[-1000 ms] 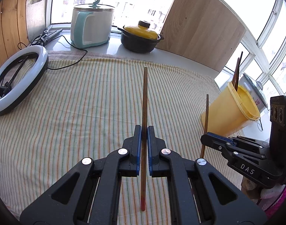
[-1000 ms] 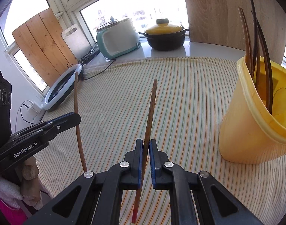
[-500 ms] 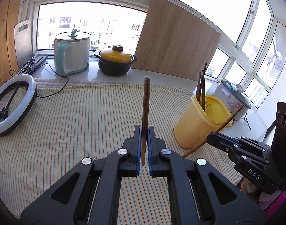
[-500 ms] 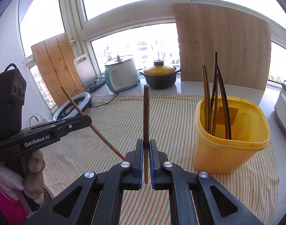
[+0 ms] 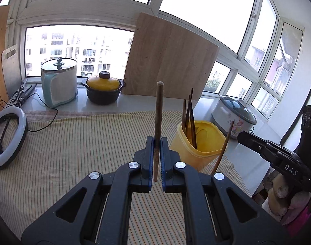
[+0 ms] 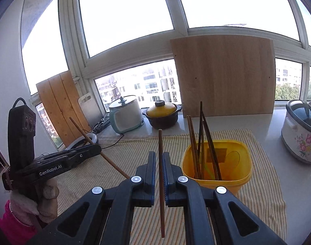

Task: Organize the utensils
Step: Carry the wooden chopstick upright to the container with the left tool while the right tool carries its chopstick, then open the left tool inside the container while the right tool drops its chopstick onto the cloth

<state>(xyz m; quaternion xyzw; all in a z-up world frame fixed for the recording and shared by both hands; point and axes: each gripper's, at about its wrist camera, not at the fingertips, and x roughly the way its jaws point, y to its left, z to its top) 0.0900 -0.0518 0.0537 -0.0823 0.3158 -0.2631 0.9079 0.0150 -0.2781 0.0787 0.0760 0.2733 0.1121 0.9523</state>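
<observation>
Above the striped tabletop [image 5: 73,153], each claw, left [image 5: 155,159] and right [image 6: 159,173], clamps one upright chopstick; yellow cup [image 6: 216,163] at two o'clock.

Upright chopsticks [image 6: 198,143] crowd the yellow bin's [image 6: 233,175] mouth.

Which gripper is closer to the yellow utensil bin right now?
Right, though not by much. The right gripper holds its chopstick just left of the yellow bin; the left gripper, clamping another chopstick, sits farther left.
</observation>
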